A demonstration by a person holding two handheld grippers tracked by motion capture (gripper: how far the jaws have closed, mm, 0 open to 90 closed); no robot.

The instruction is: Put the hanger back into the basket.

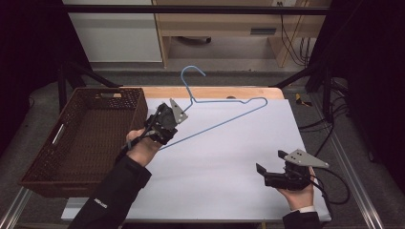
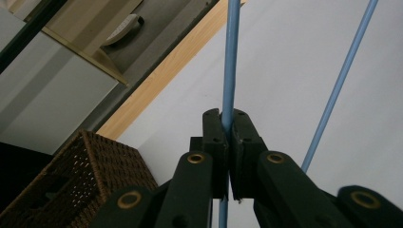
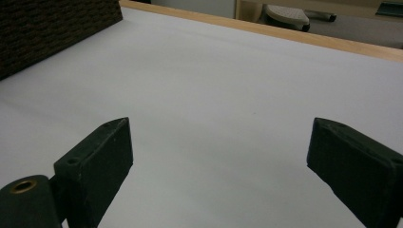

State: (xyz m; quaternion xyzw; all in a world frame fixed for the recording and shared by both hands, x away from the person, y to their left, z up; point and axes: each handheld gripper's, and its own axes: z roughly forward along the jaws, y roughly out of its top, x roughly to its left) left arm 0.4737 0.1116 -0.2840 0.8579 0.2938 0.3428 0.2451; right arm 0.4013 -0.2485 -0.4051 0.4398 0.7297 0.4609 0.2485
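Observation:
A light blue wire hanger (image 1: 216,114) is held tilted above the white table sheet, its hook (image 1: 192,72) pointing toward the far edge. My left gripper (image 1: 165,123) is shut on one of the hanger's rods; in the left gripper view the two jaws pinch the blue rod (image 2: 228,80) between them, and a second rod (image 2: 337,85) runs past on the right. My right gripper (image 1: 270,167) stands open low over the sheet at the near right, with nothing between its fingers (image 3: 95,156).
A dark brown wicker basket (image 1: 52,169) sits at the table's left side, near the left hand. The white sheet (image 1: 229,162) covers most of the table, and a wooden edge (image 1: 210,91) shows at the back. Cables trail off to the right.

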